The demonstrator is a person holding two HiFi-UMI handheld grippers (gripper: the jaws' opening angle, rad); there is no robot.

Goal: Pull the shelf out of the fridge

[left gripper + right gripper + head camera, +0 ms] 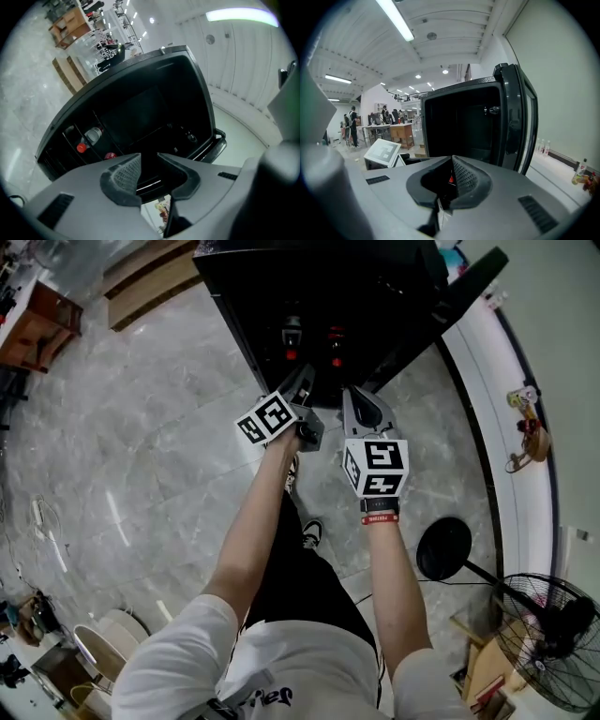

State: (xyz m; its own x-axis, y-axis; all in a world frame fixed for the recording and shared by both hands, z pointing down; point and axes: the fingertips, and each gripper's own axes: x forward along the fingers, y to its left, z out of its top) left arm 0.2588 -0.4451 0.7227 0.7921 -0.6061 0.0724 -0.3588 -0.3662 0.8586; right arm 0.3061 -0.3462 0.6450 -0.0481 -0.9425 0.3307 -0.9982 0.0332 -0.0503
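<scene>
The black fridge [281, 296] stands open on the floor, its door [469, 287] swung to the right and its inside very dark. The shelf [149, 186] sits inside, showing only as a thin pale front edge, near red-capped bottles [81, 148]. The left hand-held gripper [149, 157] hangs just before the opening, jaws partly apart and holding nothing. The right hand-held gripper [452, 159] is beside it, jaws together and empty.

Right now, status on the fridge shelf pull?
Left gripper open, empty; right gripper shut, empty. Fridge door open, inside too dark to pick out shelf. Nothing blocking.
</scene>
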